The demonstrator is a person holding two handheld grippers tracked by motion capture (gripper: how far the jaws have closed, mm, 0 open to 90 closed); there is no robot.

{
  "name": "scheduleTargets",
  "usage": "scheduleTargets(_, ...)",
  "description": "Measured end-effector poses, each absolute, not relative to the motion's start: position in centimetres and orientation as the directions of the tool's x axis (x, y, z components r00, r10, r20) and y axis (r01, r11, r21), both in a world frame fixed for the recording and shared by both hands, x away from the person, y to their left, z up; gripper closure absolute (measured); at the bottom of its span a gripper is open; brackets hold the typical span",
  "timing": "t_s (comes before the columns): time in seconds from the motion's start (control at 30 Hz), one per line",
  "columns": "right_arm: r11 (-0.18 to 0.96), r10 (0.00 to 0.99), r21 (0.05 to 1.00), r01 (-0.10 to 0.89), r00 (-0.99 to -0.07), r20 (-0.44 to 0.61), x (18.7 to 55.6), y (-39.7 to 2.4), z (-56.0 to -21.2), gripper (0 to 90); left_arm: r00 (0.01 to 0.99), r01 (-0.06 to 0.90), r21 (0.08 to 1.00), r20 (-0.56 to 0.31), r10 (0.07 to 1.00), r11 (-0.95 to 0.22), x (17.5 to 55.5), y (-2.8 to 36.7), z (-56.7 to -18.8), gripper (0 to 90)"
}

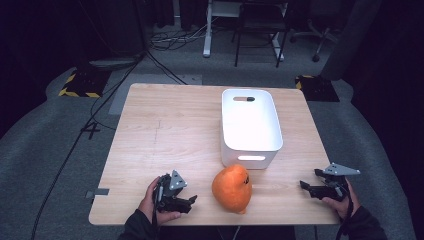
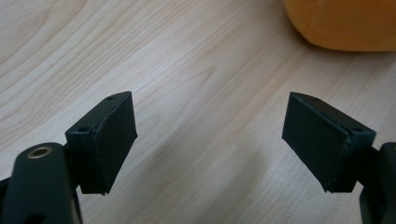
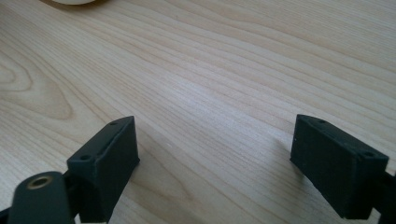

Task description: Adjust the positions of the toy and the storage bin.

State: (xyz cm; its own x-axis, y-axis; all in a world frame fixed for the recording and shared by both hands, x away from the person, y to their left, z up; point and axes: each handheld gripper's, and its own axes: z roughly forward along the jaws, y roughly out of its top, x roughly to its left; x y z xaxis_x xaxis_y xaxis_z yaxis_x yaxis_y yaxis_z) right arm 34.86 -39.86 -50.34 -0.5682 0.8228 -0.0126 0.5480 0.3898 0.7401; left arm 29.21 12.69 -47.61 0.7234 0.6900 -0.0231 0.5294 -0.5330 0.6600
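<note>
An orange soft toy (image 1: 232, 188) was seen lying on the table (image 1: 165, 130), near the front edge, just in front of the white bin (image 1: 250, 125). It sat between the two tongs. The left tongs (image 1: 192, 200) were held open with nothing between them, near the toy. The right tongs (image 1: 306, 187) were held wide and empty, well apart from it. The toy was judged to be light and squashy. It could best be pinched at its narrower top.

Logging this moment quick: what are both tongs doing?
Left tongs: open, nothing between the jaws, orange plush toy lies just ahead.
Right tongs: open, empty.
</note>
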Motion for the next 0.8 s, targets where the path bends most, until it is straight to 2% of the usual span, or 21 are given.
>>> scheduleTargets(0.33,0.391,0.822,0.740,0.547,-0.570,-0.013,34.9,-39.9,-50.3,14.9,0.737,0.484,0.719,-0.027,0.675,-0.500,28.3,12.1,-45.1,18.1)
scheduleTargets(0.47,0.383,0.824,0.743,0.548,-0.567,-0.007,34.9,-39.8,-50.4,14.9,0.745,0.457,0.726,0.004,0.667,-0.514,27.9,11.7,-44.4,17.7)
scheduleTargets(0.8,0.384,0.824,0.744,0.548,-0.567,-0.007,34.9,-39.8,-50.4,14.9,0.761,0.411,0.801,-0.038,0.648,-0.436,28.4,11.2,-42.1,18.3)
